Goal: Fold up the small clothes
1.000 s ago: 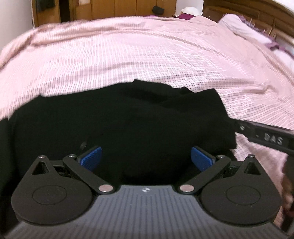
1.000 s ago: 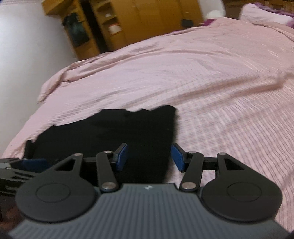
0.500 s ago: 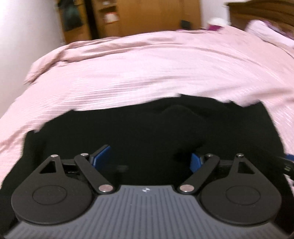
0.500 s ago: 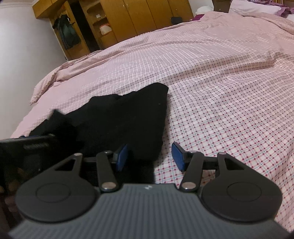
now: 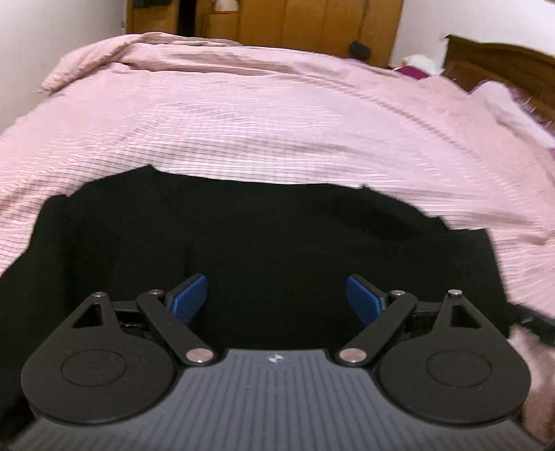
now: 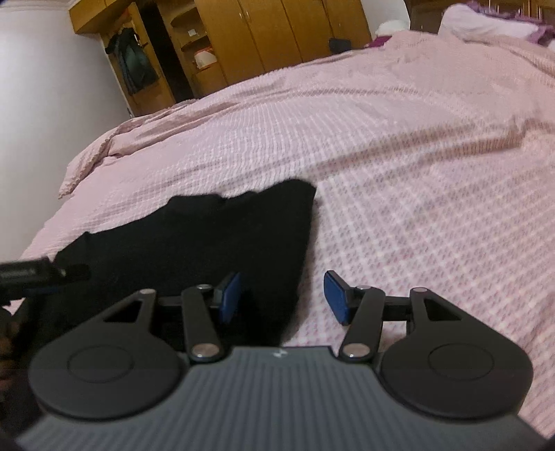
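A black garment (image 5: 277, 236) lies spread on the pink bed, its far edge running across the middle of the left wrist view. My left gripper (image 5: 275, 281) hovers over it, open wide, blue pads (image 5: 190, 295) clear of the cloth. In the right wrist view the same garment (image 6: 208, 236) ends in a corner at centre. My right gripper (image 6: 282, 281) stands open over its right edge; the left pad is over black cloth, the right pad (image 6: 336, 298) over bedspread. The left gripper's finger (image 6: 31, 270) shows blurred at far left.
A pink checked bedspread (image 6: 416, 173) covers the whole bed, with creases to the right. Wooden wardrobes (image 6: 277, 34) and a white wall (image 6: 45, 104) stand beyond the foot. A dark headboard (image 5: 503, 69) and a pillow (image 6: 485, 20) are at the far right.
My left gripper has shifted sideways over the garment and rolled, so more black cloth fills its view. Its jaws stand a little narrower. The right gripper has stayed in place.
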`<action>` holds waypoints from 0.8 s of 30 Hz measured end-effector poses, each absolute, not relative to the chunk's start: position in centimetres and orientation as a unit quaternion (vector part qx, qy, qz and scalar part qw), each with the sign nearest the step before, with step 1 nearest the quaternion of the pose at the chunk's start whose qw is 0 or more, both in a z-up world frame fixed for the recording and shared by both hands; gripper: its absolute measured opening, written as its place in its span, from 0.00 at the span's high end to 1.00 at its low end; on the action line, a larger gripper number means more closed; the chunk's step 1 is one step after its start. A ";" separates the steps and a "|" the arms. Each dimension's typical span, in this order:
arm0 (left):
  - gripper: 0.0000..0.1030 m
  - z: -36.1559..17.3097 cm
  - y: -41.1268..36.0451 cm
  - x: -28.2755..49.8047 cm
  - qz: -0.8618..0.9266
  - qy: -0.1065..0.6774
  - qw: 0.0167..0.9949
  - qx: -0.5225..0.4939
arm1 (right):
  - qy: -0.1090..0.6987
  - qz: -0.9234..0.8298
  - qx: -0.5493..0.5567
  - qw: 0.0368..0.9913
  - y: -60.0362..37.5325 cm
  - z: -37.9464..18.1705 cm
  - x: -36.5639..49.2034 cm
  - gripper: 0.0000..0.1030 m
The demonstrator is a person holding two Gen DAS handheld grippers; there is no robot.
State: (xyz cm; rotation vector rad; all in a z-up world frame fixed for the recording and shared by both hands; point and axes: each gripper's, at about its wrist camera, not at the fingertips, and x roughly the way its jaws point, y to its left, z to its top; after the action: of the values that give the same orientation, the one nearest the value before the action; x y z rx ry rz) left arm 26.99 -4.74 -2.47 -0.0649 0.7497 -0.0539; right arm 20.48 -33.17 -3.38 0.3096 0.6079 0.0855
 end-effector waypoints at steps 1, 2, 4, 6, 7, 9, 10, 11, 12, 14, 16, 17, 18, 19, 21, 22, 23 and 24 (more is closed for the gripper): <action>0.12 -2.8 -4.7 27.3 -0.014 0.364 0.931 -0.023 | 0.296 0.041 0.148 0.943 -33.4 -3.2 20.7 0.46; 0.12 -3.2 -4.6 27.6 -0.004 0.363 0.932 -0.016 | 0.295 0.040 0.144 0.944 -33.7 -3.1 21.1 0.46; 0.12 -3.8 -4.1 28.4 0.008 0.365 0.931 -0.004 | 0.293 0.039 0.135 0.946 -34.4 -2.9 22.1 0.46; 0.12 -4.4 -3.3 28.9 0.012 0.370 0.929 -0.009 | 0.295 0.038 0.126 0.946 -35.0 -2.5 23.8 0.46; 0.12 -4.6 -2.8 29.0 0.009 0.373 0.928 -0.017 | 0.296 0.041 0.121 0.947 -35.2 -2.3 24.7 0.46; 0.12 -4.8 -2.0 29.3 0.006 0.377 0.925 -0.035 | 0.303 0.054 0.107 0.945 -35.5 -1.7 27.1 0.46; 0.12 -4.9 -1.6 29.6 0.003 0.380 0.924 -0.043 | 0.307 0.062 0.099 0.944 -35.2 -1.4 28.5 0.46; 0.12 -5.0 -1.4 29.7 0.001 0.382 0.923 -0.050 | 0.312 0.070 0.091 0.943 -34.8 -1.2 29.5 0.46; 0.12 -5.1 -1.2 29.8 -0.002 0.383 0.922 -0.052 | 0.317 0.080 0.084 0.942 -34.4 -1.0 30.7 0.46; 0.12 -5.2 -1.2 29.9 -0.009 0.382 0.923 -0.046 | 0.327 0.098 0.065 0.938 -33.4 -0.9 32.8 0.46; 0.12 -5.3 -1.3 29.9 -0.012 0.380 0.924 -0.041 | 0.344 0.115 0.047 0.931 -32.3 -1.3 34.6 0.47; 0.12 -5.3 -1.4 29.9 -0.012 0.379 0.924 -0.040 | 0.357 0.126 0.044 0.924 -31.8 -1.6 35.5 0.47; 0.11 -5.3 -1.4 29.8 -0.012 0.377 0.925 -0.040 | 0.372 0.135 0.043 0.917 -31.4 -2.0 36.3 0.47; 0.11 -5.4 -1.4 29.8 -0.013 0.376 0.926 -0.040 | 0.380 0.143 0.038 0.913 -30.9 -2.4 36.7 0.47; 0.11 -5.4 -1.4 29.6 -0.015 0.372 0.927 -0.037 | 0.388 0.164 0.018 0.907 -29.8 -2.9 37.1 0.51; 0.11 -5.5 -1.4 29.6 -0.017 0.371 0.928 -0.036 | 0.390 0.173 0.006 0.904 -29.3 -3.2 37.0 0.61; 0.11 -5.5 -1.3 29.6 -0.018 0.370 0.928 -0.035 | 0.392 0.184 -0.004 0.901 -28.9 -3.3 36.8 0.73; 0.11 -5.5 -1.3 29.6 -0.019 0.369 0.929 -0.036 | 0.394 0.197 -0.009 0.898 -28.6 -3.3 36.6 0.80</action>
State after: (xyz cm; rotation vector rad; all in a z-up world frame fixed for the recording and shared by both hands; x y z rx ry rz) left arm 29.61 -1.28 -5.51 -0.0744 0.7557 -0.0396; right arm 36.62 -28.62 -3.26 -0.0177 0.8160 0.4083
